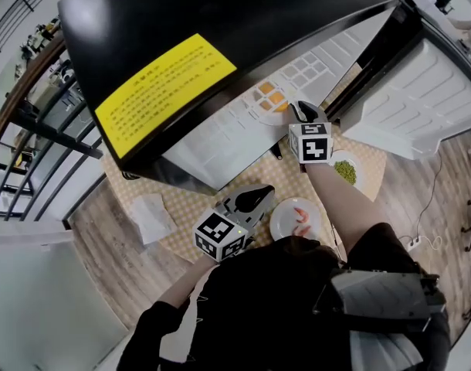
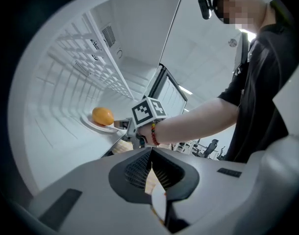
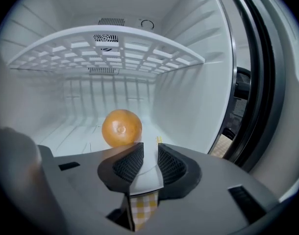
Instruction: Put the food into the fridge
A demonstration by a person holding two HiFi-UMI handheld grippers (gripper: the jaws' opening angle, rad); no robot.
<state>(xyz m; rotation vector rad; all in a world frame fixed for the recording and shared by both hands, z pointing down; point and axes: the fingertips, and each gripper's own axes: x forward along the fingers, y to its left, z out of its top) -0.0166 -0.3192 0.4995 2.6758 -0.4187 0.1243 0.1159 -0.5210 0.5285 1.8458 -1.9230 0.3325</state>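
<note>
An orange fruit [image 3: 121,128] lies on a white plate [image 2: 98,127] on the floor of the open fridge [image 1: 220,130]; the head view shows it as orange food [image 1: 272,97] in the opening. My right gripper [image 1: 301,108] reaches into the fridge mouth. Its jaws [image 3: 150,158] stand apart over the plate's near rim and the pads press on nothing. My left gripper [image 1: 262,194] hovers over the checked table beside a plate of shrimp [image 1: 282,226]. Its pads [image 2: 151,153] meet at the tips, with nothing held.
A plate of green peas [image 1: 345,168] sits on the checked tablecloth [image 1: 189,207] to the right. A white napkin [image 1: 150,215] lies at the left. The fridge door [image 1: 421,107] hangs open on the right. A wire shelf [image 3: 110,45] spans the fridge above the fruit.
</note>
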